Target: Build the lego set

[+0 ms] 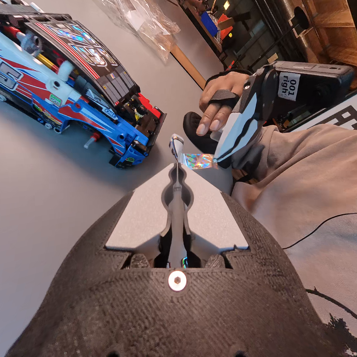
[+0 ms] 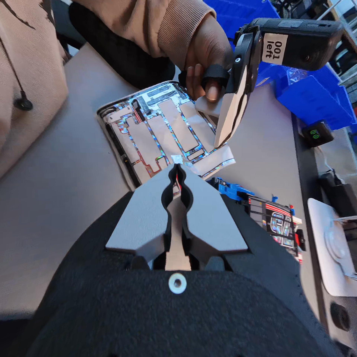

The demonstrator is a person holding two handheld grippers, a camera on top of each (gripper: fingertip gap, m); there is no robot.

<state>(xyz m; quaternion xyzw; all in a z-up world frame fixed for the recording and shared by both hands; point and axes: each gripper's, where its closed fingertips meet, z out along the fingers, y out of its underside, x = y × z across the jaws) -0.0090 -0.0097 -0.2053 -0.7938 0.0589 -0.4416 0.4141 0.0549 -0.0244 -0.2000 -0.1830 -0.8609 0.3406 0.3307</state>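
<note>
At ten o'clock on the desk (image 1: 58, 193) sits the car (image 1: 67, 87), mostly built (stickers remain); both jaws pinch: left the sheet (image 2: 164, 131), right a sticker (image 1: 199, 160).

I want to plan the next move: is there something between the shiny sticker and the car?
Nothing visible. The sticker, pinched by the right gripper, hangs above bare table beside the car. The left gripper holds the sheet.

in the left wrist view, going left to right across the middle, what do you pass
lego car → sticker sheet pinched in the left claw → holographic sticker → right claw → person's beige sleeve
</note>
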